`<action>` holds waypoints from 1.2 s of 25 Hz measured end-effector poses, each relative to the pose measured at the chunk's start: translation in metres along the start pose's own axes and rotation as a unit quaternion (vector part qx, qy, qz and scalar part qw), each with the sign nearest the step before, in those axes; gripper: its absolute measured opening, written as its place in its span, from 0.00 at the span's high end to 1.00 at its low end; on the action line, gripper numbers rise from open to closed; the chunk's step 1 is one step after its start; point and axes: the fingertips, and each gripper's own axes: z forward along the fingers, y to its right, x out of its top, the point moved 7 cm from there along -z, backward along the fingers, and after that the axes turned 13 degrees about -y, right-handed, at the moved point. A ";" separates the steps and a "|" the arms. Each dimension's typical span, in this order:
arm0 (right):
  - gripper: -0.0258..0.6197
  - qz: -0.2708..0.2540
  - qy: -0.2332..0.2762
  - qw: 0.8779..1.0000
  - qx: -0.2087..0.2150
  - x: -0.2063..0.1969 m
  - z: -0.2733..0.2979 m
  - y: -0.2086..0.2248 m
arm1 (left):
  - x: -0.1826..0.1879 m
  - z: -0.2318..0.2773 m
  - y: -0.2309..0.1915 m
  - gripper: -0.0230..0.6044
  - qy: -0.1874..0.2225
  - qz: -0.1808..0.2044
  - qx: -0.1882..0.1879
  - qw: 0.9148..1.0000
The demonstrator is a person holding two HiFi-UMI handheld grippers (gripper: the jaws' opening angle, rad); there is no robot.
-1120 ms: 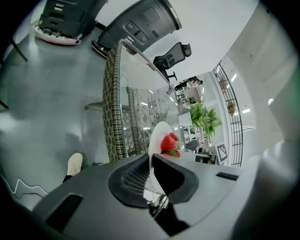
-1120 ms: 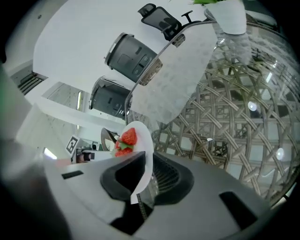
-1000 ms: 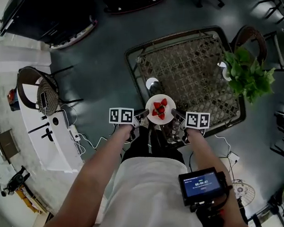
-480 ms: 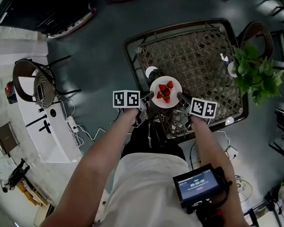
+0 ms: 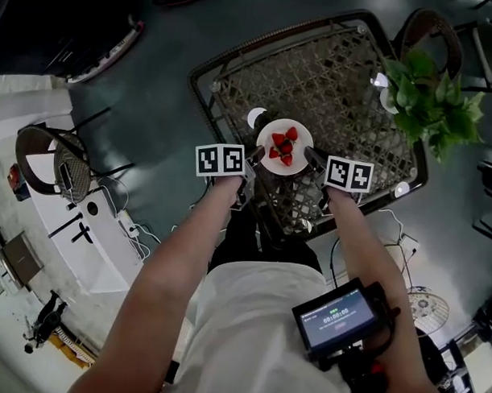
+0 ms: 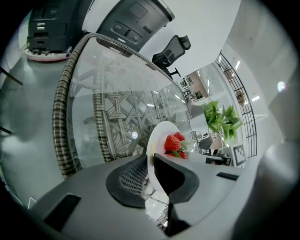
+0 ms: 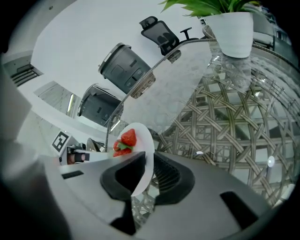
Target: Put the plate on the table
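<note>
**Item: plate w/ fruit, held by two grippers**

- Plate (image 5: 300, 150) – white, round, roughly level. It sits over the near part of the table (image 5: 347, 82), between the two grippers. Contact w/ the tabletop can't be told from any view.
- Strawberries (image 5: 284, 145) – several, red w/ green tops, grouped at the plate's centre.
- Left gripper (image 6: 151, 163) – jaws closed on the plate's left rim. The rim runs edge-on between the two dark pads, so the gap is only as wide as the rim is thick.
- Right gripper (image 7: 147, 164) – same hold on the opposite rim, one pad above and one below, jaws narrowly apart w/ the plate between.
- Marker cubes – one on the left gripper (image 5: 221, 160), one on the right (image 5: 349, 173), each just outboard of the plate.
- Table – rectangular, dark frame, woven wicker under a clear glass top.
- Potted plant (image 5: 431, 97) – green leaves, white pot, at the table's far right corner, well apart from the plate.
- Small white round object (image 5: 256, 117) – just beyond the plate's left side, type unclear.
- Screen unit (image 5: 338, 318) – lit display, near the person's right forearm.
</note>
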 end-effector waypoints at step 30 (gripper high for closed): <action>0.80 -0.049 0.006 0.993 -0.111 -0.008 -0.014 0.014 | -0.013 -0.003 0.021 0.80 0.014 0.081 0.085 0.993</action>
